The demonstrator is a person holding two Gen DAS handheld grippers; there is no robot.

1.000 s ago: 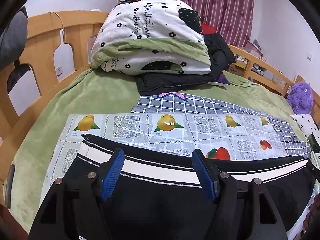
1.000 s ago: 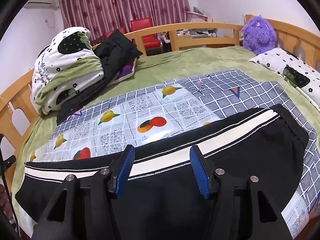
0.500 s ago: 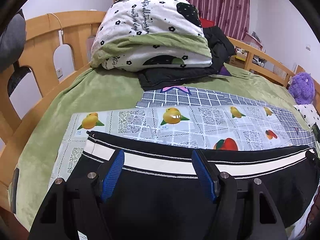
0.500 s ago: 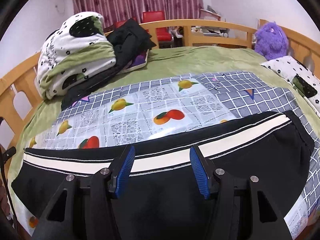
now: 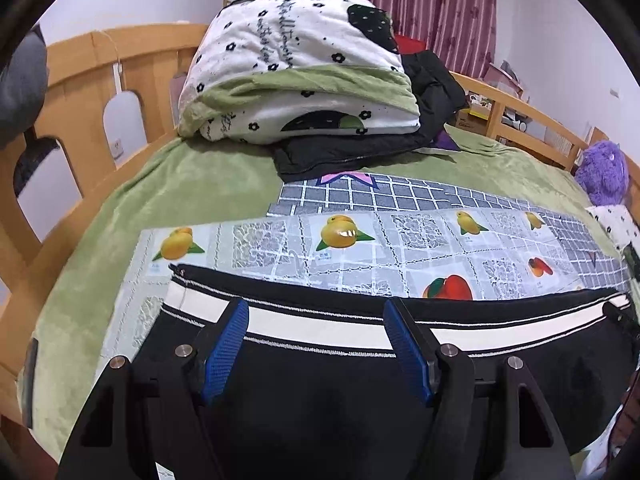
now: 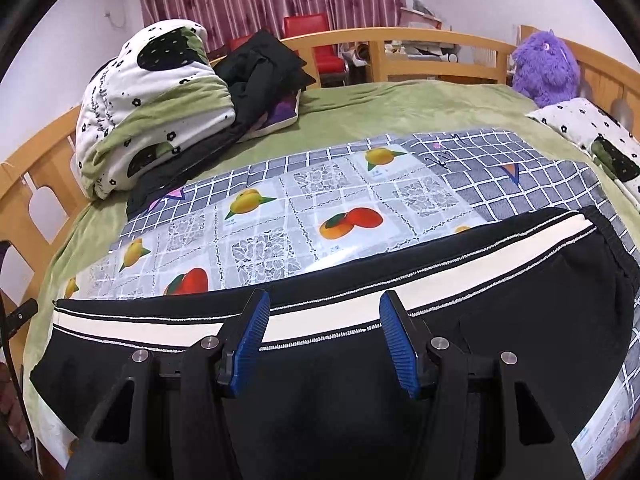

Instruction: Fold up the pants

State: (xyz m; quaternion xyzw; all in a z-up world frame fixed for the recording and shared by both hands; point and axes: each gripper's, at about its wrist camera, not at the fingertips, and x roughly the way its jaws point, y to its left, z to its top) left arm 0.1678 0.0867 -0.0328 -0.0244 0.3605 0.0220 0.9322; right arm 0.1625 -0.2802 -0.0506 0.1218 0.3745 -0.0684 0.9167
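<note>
Black pants [image 5: 320,392] with a white side stripe lie flat across a fruit-print plastic sheet [image 5: 400,240] on the bed. They also show in the right wrist view [image 6: 320,392], with the waistband at the right. My left gripper [image 5: 316,320] is open and empty, hovering over the stripe near the leg end. My right gripper [image 6: 322,316] is open and empty, over the stripe near the middle of the pants.
A folded white and green quilt [image 5: 296,68] and a black jacket [image 5: 360,148] are piled at the far end. A purple plush toy [image 6: 546,66] and a pillow [image 6: 592,136] sit at the right. Wooden rails [image 5: 100,92] edge the bed.
Both grippers have drawn back and tilted slightly, so the pants sit a little lower in both views. The jaws stay open and the pants have not moved.
</note>
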